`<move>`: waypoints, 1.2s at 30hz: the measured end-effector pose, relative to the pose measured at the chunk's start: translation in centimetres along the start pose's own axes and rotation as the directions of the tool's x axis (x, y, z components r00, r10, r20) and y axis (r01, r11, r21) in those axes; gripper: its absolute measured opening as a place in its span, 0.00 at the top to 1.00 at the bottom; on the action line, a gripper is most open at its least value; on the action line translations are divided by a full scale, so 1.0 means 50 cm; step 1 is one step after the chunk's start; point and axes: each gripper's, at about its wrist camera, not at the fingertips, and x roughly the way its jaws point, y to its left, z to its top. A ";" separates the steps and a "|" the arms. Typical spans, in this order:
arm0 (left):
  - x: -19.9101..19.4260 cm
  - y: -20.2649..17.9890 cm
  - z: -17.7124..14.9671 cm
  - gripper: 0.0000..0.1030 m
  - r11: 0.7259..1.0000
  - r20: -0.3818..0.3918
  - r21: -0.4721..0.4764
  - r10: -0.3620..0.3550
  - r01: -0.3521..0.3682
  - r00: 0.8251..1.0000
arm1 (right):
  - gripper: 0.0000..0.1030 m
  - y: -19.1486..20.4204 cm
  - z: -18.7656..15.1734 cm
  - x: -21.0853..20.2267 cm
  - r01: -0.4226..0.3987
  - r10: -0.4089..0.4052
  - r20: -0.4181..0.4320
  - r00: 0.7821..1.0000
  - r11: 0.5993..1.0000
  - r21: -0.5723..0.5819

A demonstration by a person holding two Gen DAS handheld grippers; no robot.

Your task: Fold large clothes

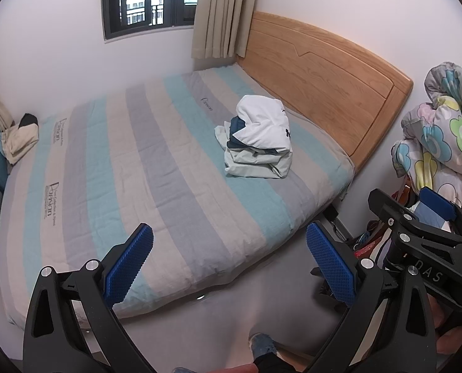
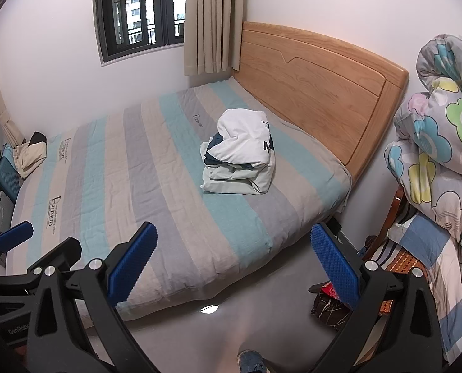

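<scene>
- A beige and black garment (image 1: 21,138) lies at the far left corner of the bed (image 1: 112,168), at the end away from the headboard (image 1: 317,77).
- The left gripper (image 1: 227,267) hangs over the near edge of the bed, its blue pads (image 1: 128,267) spread wide apart with nothing between them.
- A window (image 2: 137,12) and a beige curtain (image 2: 212,21) are on the wall behind the bed.
- The pile of clothes (image 1: 258,138), white on top with dark blue and pale green below, sits bunched on the striped bed sheet, close to the headboard and well apart from both grippers.
- The right gripper (image 2: 234,264) also hangs over the near edge of the bed, jaws wide and empty.
- A flowered quilt (image 2: 442,136) is heaped to the right of the bed, beyond the headboard end.
</scene>
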 end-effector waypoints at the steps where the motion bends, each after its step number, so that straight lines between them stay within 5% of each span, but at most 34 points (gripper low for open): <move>1: 0.002 0.000 0.000 0.06 1.000 -0.001 0.005 0.005 -0.005 1.000 | 0.07 0.003 0.000 0.000 -0.001 0.001 0.000 1.000 1.000 -0.002; 36: -0.008 0.024 -0.008 0.06 0.999 0.059 0.016 0.047 -0.048 0.997 | 0.07 -0.011 -0.008 0.000 0.006 -0.006 -0.007 1.000 1.000 0.014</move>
